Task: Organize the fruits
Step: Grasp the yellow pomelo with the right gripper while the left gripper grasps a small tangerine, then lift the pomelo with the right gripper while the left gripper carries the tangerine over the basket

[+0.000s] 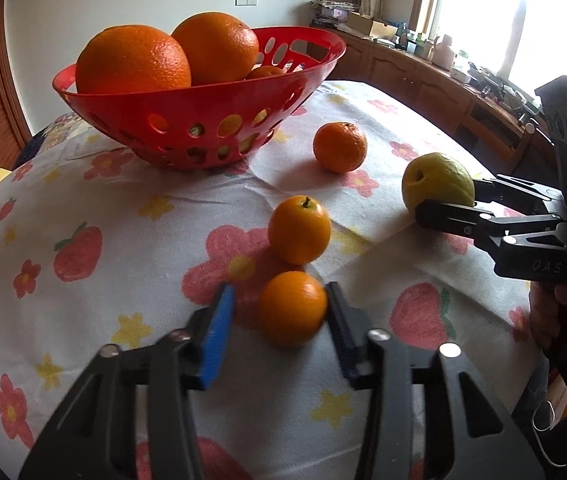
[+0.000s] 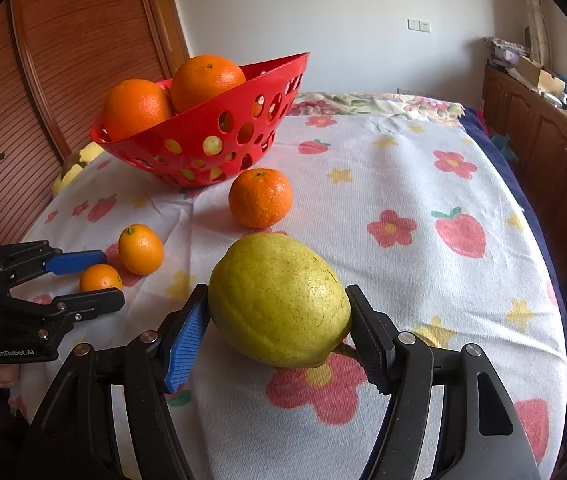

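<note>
Bed [image 2: 423, 168] (floral towel cover), red basket [image 2: 203, 160], tangerine [image 2: 260, 198], two kumquats [image 2: 141, 249]

"GenRobot.AI" on left tongs [image 2: 97, 280] body; "DAS" on right tongs [image 1: 443, 200] body, partly legible.

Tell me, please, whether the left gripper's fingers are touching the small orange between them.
Apart: the left wrist view shows cloth between the blue pad and the small orange, though the other finger looks very close.

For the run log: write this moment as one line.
left gripper: open around small orange kumquat | right gripper: shut on yellow-green pear
</note>
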